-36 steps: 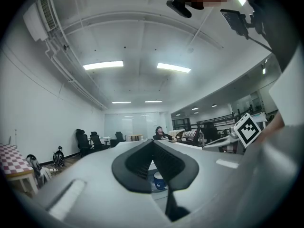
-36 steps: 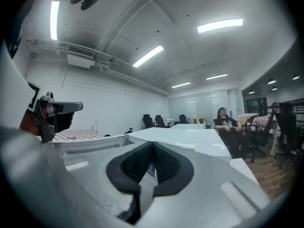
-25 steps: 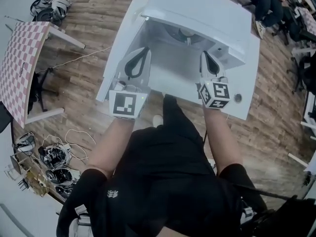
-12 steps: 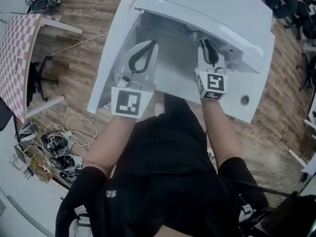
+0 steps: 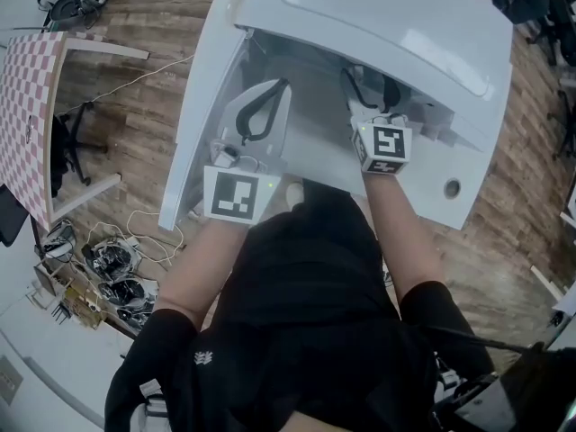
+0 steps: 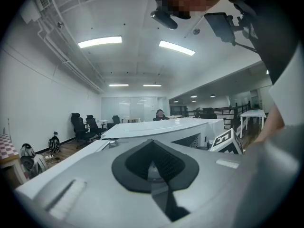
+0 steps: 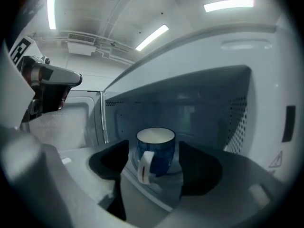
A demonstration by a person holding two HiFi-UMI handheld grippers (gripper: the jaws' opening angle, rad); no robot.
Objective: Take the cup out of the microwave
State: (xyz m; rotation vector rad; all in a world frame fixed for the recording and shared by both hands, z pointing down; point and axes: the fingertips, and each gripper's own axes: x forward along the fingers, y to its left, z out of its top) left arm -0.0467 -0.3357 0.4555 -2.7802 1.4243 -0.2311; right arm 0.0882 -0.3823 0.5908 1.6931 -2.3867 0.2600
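Note:
A blue cup (image 7: 155, 156) with a white handle stands inside the open white microwave (image 5: 387, 16), on its turntable. In the head view the oven's top hides the cup. My right gripper (image 7: 156, 167) is at the oven's mouth and its jaws are opening. The cup sits just ahead, in line with the gap, and the pads (image 7: 203, 167) do not touch it. My left gripper (image 5: 279, 88) is shut on nothing, lower left of the opening beside the swung-out door (image 5: 202, 106). From the left gripper view, its shut jaws (image 6: 152, 144) point over the microwave's top.
The microwave sits on a white table (image 5: 468, 169) with a cable hole. A checkered board (image 5: 27, 106) and a heap of cables and headsets (image 5: 103, 277) lie on the wooden floor to the left. Office chairs (image 6: 80, 127) stand far behind.
Both grippers have moved forward and down to the microwave's mouth. The right jaws, shut a second ago, now stand apart. The left jaws stay shut.

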